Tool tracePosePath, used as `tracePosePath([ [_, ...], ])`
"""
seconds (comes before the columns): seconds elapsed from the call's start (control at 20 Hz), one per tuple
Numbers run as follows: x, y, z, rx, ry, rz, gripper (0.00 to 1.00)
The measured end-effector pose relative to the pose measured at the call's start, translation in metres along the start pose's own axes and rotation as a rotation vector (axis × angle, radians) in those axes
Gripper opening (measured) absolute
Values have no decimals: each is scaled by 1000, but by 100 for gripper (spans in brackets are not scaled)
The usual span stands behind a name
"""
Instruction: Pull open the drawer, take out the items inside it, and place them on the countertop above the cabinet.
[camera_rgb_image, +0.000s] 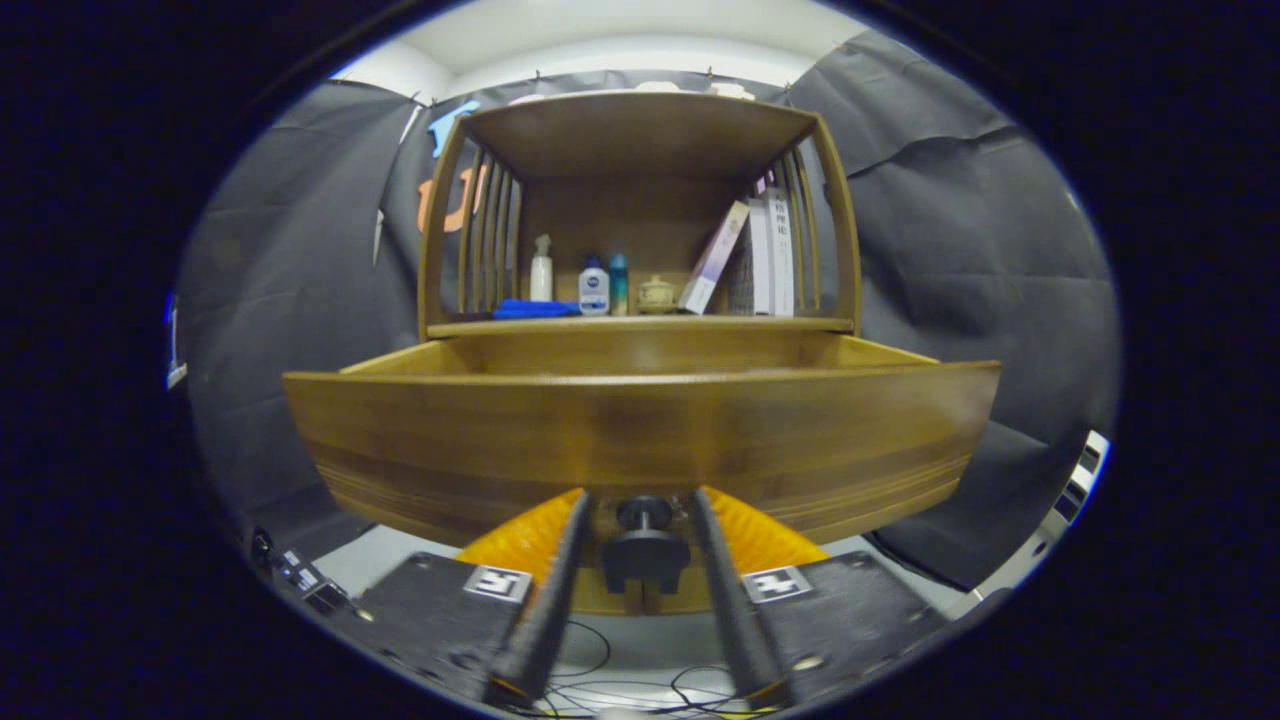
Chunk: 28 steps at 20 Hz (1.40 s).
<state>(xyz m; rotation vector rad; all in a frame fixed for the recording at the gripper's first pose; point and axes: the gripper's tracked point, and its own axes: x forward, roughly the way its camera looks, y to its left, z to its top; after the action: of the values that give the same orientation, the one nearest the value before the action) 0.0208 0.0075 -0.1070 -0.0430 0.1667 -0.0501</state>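
Note:
The wooden cabinet's drawer (640, 420) stands pulled out toward me, its wide front panel just ahead of the fingers. Its dark round knob (645, 545) sits between my two fingers, with a small gap on each side. My gripper (640, 495) is open around the knob, fingertips almost at the drawer front. From this low angle the front panel hides the inside of the drawer, so I cannot see what lies in it. The cabinet's countertop (640, 97) is far above, seen edge-on.
The open shelf (640, 325) above the drawer holds a blue cloth (535, 309), a white spray bottle (541, 270), two small bottles (594, 290), a small jar (656, 294) and leaning books (760, 255). Cables (620, 680) lie on the floor below.

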Motion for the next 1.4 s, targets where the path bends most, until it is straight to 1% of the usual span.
tracePosePath([
  [0.1,-13,0,35,-11,-46,13,100],
  [0.2,-21,1,69,-31,-64,22,100],
  [0.35,-16,5,118,-39,-72,52,100],
  [0.5,4,7,149,-35,-37,81,100],
  [0.6,25,3,163,-50,12,70,100],
  [0.7,49,5,172,-43,70,78,100],
  [0.9,99,4,160,-28,281,71,100],
  [1.0,121,1,147,-59,392,66,100],
  [1.05,132,2,132,-70,462,62,100],
  [1.15,146,5,109,-67,583,67,100],
  [1.25,155,3,83,-86,704,53,100],
  [1.4,157,8,61,-105,825,59,99],
])
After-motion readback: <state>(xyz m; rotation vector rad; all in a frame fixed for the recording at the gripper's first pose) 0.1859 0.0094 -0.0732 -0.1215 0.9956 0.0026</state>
